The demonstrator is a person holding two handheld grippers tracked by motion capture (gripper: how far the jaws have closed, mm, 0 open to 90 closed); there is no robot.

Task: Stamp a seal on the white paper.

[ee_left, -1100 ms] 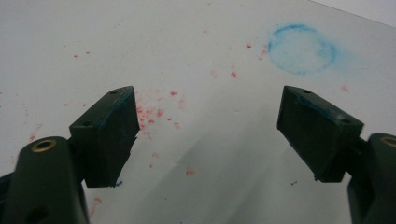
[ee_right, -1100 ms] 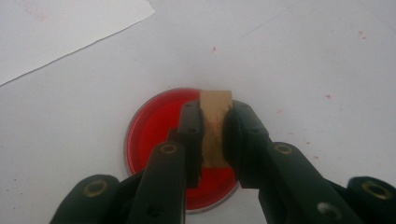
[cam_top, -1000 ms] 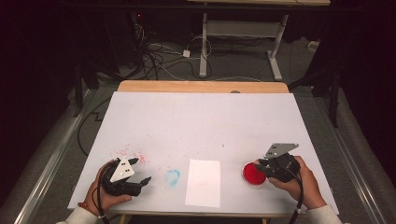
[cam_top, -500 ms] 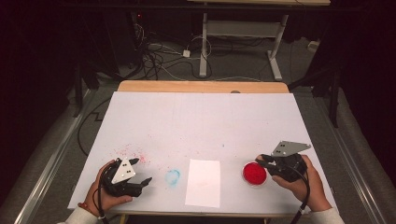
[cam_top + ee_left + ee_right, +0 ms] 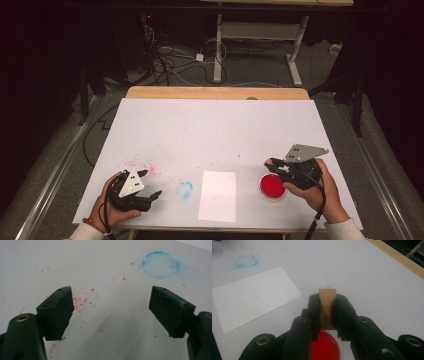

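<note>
White tabletop (image 5: 215, 130) beneath us: our right gripper (image 5: 326, 312) is clamped on a small wooden block (image 5: 327, 305) just above the red dish (image 5: 272, 186); our left gripper (image 5: 112, 307) gapes wide, holding nothing.

Tabletop (image 5: 215, 125) mostly free; only red dish (image 5: 272, 186), paper sheet (image 5: 218, 195) near front.

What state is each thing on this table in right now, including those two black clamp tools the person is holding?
Left hand-held gripper: open, holding nothing, low over the table.
Right hand-held gripper: shut on a small wooden block, above the red dish.
Red dish: flat on the table, full of red colour.
White paper: lying flat, unmarked.
Blue ring stain: smudged on the table.
Red specks: scattered near the left hand-held gripper.
</note>
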